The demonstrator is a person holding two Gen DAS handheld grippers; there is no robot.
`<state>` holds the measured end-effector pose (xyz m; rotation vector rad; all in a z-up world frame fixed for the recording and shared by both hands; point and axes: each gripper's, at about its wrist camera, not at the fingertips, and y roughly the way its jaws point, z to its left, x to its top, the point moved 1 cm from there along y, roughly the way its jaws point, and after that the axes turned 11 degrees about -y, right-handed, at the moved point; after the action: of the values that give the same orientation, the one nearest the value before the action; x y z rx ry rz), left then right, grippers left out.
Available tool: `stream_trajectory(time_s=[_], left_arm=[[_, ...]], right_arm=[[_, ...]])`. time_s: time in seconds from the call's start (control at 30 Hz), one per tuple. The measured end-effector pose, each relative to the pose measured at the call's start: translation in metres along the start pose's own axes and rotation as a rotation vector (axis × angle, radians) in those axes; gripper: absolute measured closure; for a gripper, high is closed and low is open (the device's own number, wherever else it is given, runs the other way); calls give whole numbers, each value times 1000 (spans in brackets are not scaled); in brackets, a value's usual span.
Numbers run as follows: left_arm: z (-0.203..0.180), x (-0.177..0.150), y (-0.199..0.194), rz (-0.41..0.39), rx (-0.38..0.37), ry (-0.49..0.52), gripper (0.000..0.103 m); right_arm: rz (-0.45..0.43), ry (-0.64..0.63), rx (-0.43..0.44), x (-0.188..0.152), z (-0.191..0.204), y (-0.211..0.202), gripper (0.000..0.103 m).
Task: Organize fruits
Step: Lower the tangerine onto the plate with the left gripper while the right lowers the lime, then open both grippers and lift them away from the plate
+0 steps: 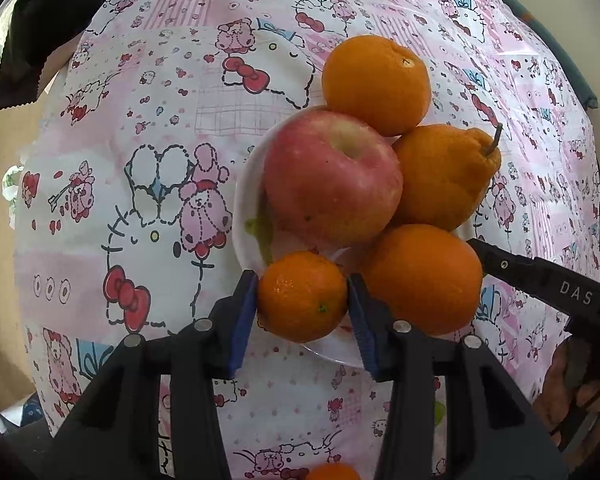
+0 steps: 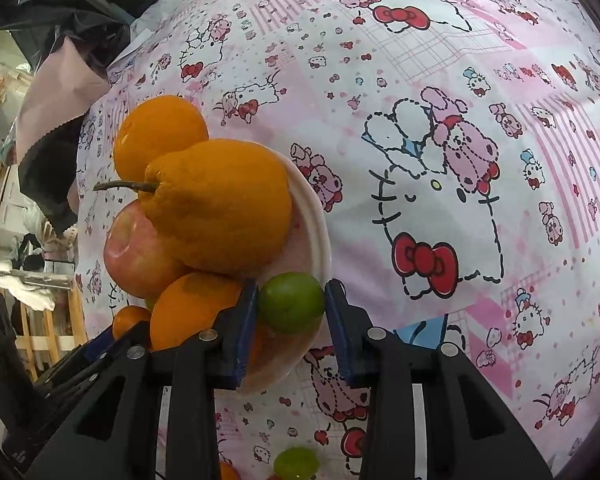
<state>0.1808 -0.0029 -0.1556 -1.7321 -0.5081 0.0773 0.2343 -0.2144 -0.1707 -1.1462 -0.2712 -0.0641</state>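
A white plate [image 1: 246, 208] on the pink cartoon tablecloth holds a red apple [image 1: 332, 176], two round oranges [image 1: 376, 84] [image 1: 424, 276] and a stemmed knobbly orange [image 1: 444, 176]. My left gripper [image 1: 302, 300] is shut on a small mandarin [image 1: 302, 296] at the plate's near rim. In the right wrist view my right gripper [image 2: 291, 304] is shut on a green lime [image 2: 291, 302] over the plate's rim [image 2: 320, 232], beside the knobbly orange [image 2: 220, 204] and the apple [image 2: 136, 252]. The right gripper's black arm [image 1: 548, 280] shows at the right of the left view.
Another green fruit [image 2: 296, 462] and an orange one [image 1: 332, 472] lie on the tablecloth near the bottom of the views. Dark cloth [image 1: 52, 20] hangs at the table's far left edge. Room clutter [image 2: 20, 240] lies beyond the table's left edge.
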Motion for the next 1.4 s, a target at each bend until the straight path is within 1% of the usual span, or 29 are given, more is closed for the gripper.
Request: stream_trajectory(time_s=[0.03, 0.13, 0.2, 0.23, 0.3, 0.37, 0.43, 0.47, 0.53, 0.67, 0.77, 0.87, 0.97, 1.03, 1.23, 1.3, 1.4], left_arm=[[-1, 0, 0, 0, 5, 4, 59], [-2, -1, -5, -18, 24, 11, 49], [-3, -1, -9, -30, 18, 11, 36], [-3, 0, -11, -37, 14, 10, 33], [-4, 1, -14, -44, 11, 12, 26], [-3, 1, -18, -60, 18, 14, 23], [-2, 2, -20, -70, 21, 9, 23], [0, 2, -22, -75, 21, 0, 23], [2, 2, -23, -77, 16, -13, 23], [3, 2, -27, -83, 9, -17, 23], [2, 0, -34, -104, -1, -9, 23], [1, -2, -41, -121, -7, 5, 23], [3, -4, -51, -140, -11, 4, 23], [4, -6, -59, -158, -19, 5, 23], [11, -12, -89, -241, -8, 21, 23], [14, -15, -99, -267, -4, 26, 23], [15, -21, -111, -295, 1, 47, 23]], right_arm=[[1, 2, 2, 1, 0, 0, 65], [3, -2, -1, 1, 2, 0, 62], [-1, -20, -15, 1, 5, -2, 60], [-1, -23, -19, 2, 6, -2, 60], [-7, -12, -21, 3, 5, -5, 56], [-18, -4, -14, 4, 3, -7, 41], [-25, -2, -14, 5, 3, -10, 35], [-28, -2, -18, 5, 3, -11, 33], [-30, -7, -27, 6, 2, -11, 33], [-49, 4, -9, 6, 2, -17, 33], [-71, 12, -10, 6, 1, -25, 33], [-106, 7, -40, 4, 3, -37, 33], [-136, 15, -25, 1, 7, -51, 33], [-149, 15, -15, -2, 11, -59, 33], [-198, -21, 18, -16, 32, -85, 33], [-212, -28, 18, -23, 36, -92, 33], [-224, -27, 45, -37, 40, -101, 33]])
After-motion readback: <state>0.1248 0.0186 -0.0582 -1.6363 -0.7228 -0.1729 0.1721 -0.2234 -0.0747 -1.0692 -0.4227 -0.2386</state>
